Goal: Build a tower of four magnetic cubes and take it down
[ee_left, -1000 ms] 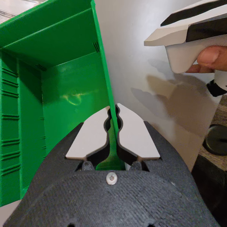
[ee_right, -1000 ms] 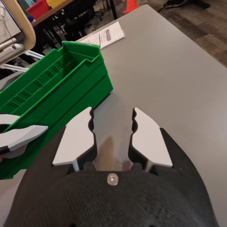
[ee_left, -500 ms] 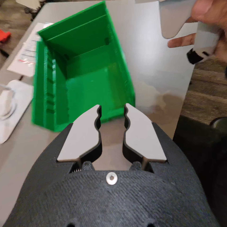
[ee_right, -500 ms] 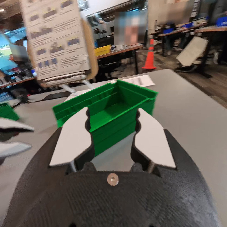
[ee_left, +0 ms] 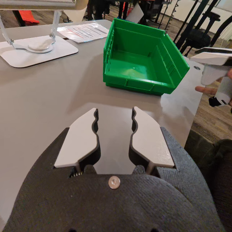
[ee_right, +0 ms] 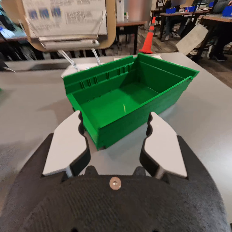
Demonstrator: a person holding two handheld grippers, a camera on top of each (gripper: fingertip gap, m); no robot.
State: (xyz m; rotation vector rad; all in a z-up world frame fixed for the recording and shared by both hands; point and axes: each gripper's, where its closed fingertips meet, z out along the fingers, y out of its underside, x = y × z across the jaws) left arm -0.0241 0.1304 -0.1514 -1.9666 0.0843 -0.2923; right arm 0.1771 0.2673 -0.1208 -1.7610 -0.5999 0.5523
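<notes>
Both claws gape wide, holding nothing: the left claw (ee_left: 114,113) hovers short of the empty green bin (ee_left: 138,70) on the grey worktop (ee_left: 50,87); the right claw (ee_right: 114,118) frames its near corner.

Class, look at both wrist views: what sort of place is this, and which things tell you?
Probably a shared lab or workshop: rows of brown-topped work tables bearing blue plastic bins, an orange traffic cone on the floor, and an empty green plastic storage bin.

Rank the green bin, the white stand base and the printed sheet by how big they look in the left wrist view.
1. green bin, plainly largest.
2. white stand base, partly cut off by the frame edge.
3. printed sheet, smallest-looking, but it lies farthest from the camera, so its true size against the base is unsure.
</notes>
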